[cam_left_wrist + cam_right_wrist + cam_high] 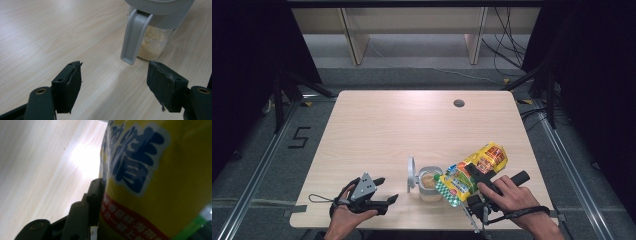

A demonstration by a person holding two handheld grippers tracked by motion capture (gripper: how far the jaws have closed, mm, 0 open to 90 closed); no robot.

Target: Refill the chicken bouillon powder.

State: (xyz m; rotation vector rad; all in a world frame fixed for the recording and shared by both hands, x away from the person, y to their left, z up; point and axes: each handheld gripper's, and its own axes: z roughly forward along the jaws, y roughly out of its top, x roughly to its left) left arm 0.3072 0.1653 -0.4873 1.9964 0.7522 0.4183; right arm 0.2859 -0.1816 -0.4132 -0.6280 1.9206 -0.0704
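Right tool [473, 186], lower right of the high view, is clamping the yellow printed plastic snack bag [474, 172] at mid-body and tilting its green-checked mouth toward the clear plastic container with grey hinged lid [428, 184], lower centre. In the right gripper view one black jaw is pressing flat against the bag's [160, 182] film. Left tool [379, 192], lower left, is resting with jaws spread wide and empty, pointing at the container [155, 42] on the pale wooden surface [412, 125].

Judgement: bag is light, soft and crinkly, with slippery film; contents are likely shifting. Best hold is mid-body, across the flat faces. Container is light and tippable; steady its wall.
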